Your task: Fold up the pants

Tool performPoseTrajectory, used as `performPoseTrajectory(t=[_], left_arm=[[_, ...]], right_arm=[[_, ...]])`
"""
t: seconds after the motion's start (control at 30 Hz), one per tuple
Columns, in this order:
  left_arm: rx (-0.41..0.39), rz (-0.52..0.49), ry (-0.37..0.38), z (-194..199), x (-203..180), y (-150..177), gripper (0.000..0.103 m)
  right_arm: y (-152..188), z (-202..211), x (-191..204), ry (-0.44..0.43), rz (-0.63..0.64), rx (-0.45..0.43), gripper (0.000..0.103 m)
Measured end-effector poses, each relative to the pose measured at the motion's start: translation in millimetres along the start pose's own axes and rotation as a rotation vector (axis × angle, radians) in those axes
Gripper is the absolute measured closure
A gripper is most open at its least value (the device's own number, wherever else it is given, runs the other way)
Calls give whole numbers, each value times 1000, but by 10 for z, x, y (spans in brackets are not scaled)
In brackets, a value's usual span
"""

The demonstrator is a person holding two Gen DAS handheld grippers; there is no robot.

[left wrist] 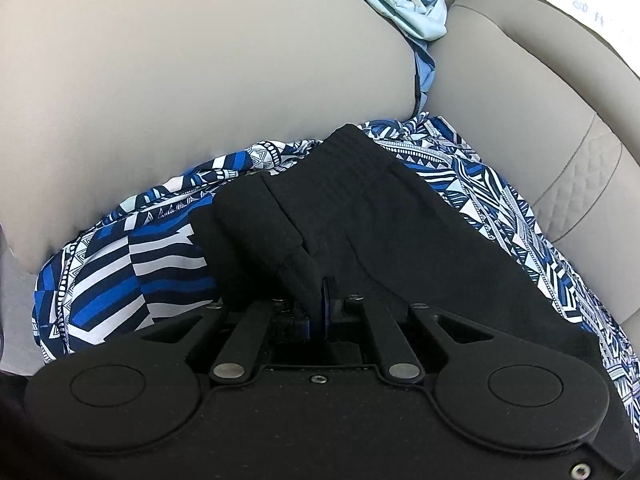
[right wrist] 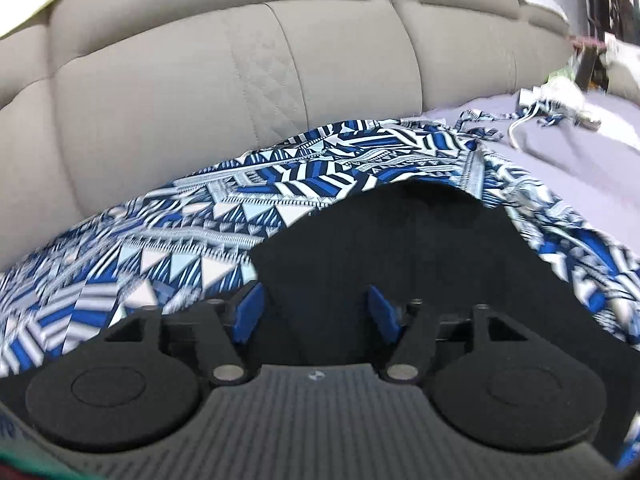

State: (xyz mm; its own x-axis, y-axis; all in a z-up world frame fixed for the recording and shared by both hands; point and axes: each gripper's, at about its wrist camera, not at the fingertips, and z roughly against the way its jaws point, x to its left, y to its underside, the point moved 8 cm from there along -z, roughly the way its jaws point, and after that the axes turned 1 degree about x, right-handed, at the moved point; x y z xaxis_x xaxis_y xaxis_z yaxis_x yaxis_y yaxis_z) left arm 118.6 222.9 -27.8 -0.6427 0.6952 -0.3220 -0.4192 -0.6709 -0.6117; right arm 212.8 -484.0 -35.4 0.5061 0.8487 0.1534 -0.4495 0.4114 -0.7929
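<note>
Black knit pants (left wrist: 400, 240) on blue-white patterned cloth (right wrist: 280, 184) over beige sofa (left wrist: 200, 80) | my left claw (left wrist: 325, 312) pinched on pants fold | right claw (right wrist: 312, 312) spread wide, empty | fold seemingly mid-way, unfinished

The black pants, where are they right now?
In both wrist views the black pants lie on the blue patterned cloth spread over the beige sofa; the left hand-held gripper pinches one fold.

Left gripper (left wrist: 324, 304) pinched closed; right gripper (right wrist: 314, 312) spread wide, both angled low.
</note>
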Motion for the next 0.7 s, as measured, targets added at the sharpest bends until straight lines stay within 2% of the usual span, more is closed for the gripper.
performPoseTrajectory(t=[0.03,0.07,0.1,0.13,0.17,0.2,0.37,0.53,0.7], left_arm=[[0,-3,-3,0,1,-2,97],[-1,-4,-7,0,-5,-1,97],[-1,-4,-10,0,-10,0,97],[0,-3,-12,-2,-10,0,97],[1,0,-13,-8,-10,-4,97],[2,4,-14,-10,-5,-8,97],[10,-1,-15,-18,-4,-18,97],[21,-17,-6,-6,-8,-40,97],[8,-39,-5,82,-27,-53,98]], right_arm=[[-22,-50,29,-1,14,2,24],[-43,-88,41,5,39,5,28],[-61,-116,66,12,64,7,50],[-74,-122,56,25,74,4,93],[-78,-110,16,42,64,7,97],[-91,-85,-46,44,31,3,100],[-114,166,-589,103,-131,-65,100],[-58,475,-1273,107,-345,-105,101],[118,741,-1670,104,-461,-102,101]])
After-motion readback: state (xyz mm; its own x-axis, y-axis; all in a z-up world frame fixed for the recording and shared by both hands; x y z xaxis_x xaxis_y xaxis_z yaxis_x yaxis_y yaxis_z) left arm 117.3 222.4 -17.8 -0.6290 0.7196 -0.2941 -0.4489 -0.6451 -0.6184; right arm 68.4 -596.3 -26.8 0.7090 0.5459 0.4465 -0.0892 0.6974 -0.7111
